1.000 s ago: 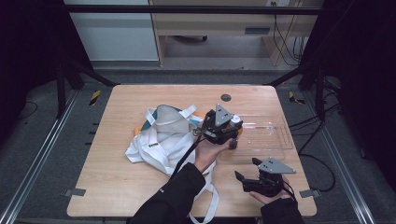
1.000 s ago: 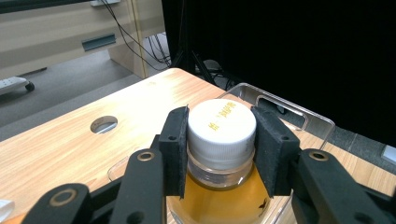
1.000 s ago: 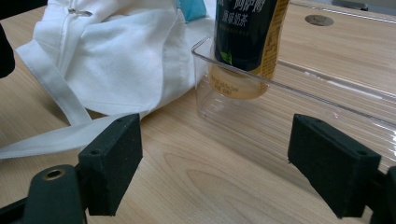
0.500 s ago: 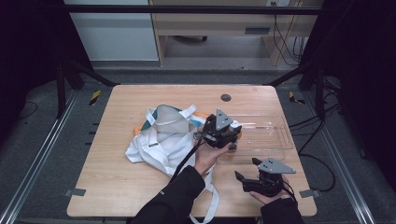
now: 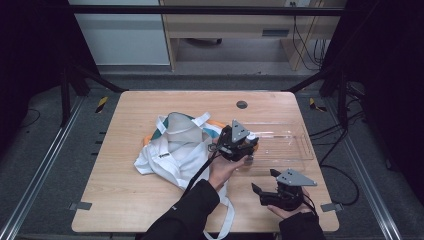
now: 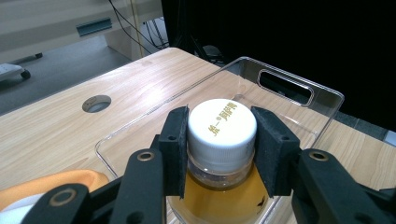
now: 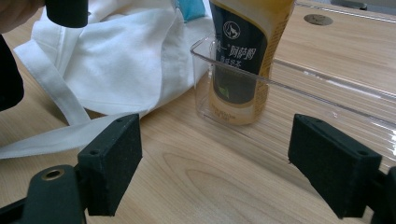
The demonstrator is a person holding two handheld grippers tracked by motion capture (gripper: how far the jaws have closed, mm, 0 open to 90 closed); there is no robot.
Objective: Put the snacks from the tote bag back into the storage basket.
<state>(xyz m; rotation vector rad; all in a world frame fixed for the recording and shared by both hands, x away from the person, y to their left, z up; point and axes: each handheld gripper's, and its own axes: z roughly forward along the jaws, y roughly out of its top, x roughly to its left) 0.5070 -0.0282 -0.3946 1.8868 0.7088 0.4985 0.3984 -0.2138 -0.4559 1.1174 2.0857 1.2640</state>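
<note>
From the high view, the left gripper (image 5: 243,145) is at the near left corner of the clear tray (image 5: 300,152), in the middle of the desk (image 5: 125,210). The white bag (image 5: 172,150) lies just to its left. The right gripper (image 5: 272,192) rests low at the near right part of the desk, well apart from the tray, so the left hand is much nearer to the bottle. The bottle itself is hard to see from here, because the gripper sits on top of it

From the left gripper view, the bottle (image 6: 219,196) stands straight up under the gripper, and the two black pads squeeze its white cap (image 6: 222,127) from both sides. The gripper comes down from above, so the bottle's long side runs up and down. I think the next move is to let go, or push the bottle down flat in the tray

From the right gripper view, the jaws stand wide with nothing between them. This view shows what the others hide: the bottle's bottom (image 7: 236,109) is inside the tray, close by the corner wall, and seems to rest on the tray floor
</note>
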